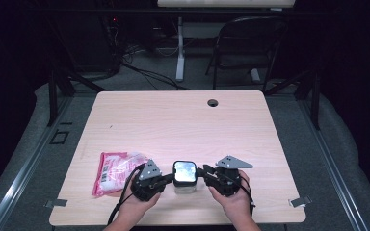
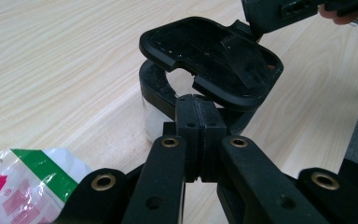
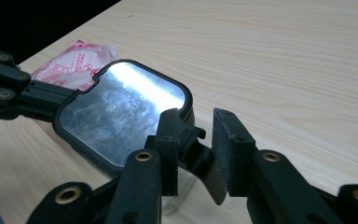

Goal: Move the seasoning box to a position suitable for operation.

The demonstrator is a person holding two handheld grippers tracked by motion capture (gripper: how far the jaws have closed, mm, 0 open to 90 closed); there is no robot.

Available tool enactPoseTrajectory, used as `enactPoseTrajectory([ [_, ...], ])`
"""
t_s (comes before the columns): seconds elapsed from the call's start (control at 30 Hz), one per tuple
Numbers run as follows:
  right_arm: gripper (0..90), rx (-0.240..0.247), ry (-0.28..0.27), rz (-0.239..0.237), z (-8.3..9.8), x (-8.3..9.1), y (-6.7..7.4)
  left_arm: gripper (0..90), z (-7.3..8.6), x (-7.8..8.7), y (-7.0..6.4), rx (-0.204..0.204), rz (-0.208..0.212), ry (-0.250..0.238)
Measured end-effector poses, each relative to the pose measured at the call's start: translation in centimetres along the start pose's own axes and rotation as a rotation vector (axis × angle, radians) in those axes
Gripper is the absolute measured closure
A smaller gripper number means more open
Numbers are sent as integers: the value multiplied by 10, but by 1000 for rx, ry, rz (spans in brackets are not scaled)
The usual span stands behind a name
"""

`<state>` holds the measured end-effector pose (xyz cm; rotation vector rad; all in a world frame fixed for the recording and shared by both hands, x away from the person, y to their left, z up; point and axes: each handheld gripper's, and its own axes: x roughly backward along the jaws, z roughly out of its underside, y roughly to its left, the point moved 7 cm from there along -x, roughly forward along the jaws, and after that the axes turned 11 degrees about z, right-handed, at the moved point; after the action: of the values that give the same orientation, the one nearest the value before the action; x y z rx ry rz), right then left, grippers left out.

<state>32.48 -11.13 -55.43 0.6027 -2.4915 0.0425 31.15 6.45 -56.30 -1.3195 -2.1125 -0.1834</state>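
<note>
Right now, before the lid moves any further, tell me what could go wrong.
1. The right gripper has its jaws open around the lid's latch tab; the raised lid might snap back down.
2. The left gripper, shut at the container's black rim, has only a narrow hold; the clear container may tip or slide.
3. The pink packet lies close beside the left hand.
</note>
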Motion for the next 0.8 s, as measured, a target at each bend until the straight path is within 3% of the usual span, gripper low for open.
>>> enactPoseTrajectory([
  [0.1,673,21,-9,6,0,3,0,899,-2,-1,0,-9,-2,2],
  [0.33,561,65,-25,-35,-3,15,6,877,-6,-1,-2,-21,-7,-6],
  [0.5,513,126,14,-60,3,16,17,855,-11,0,-5,-29,-8,-23],
  [0.8,446,187,15,-84,6,16,32,834,-20,0,-7,-40,-4,-42],
])
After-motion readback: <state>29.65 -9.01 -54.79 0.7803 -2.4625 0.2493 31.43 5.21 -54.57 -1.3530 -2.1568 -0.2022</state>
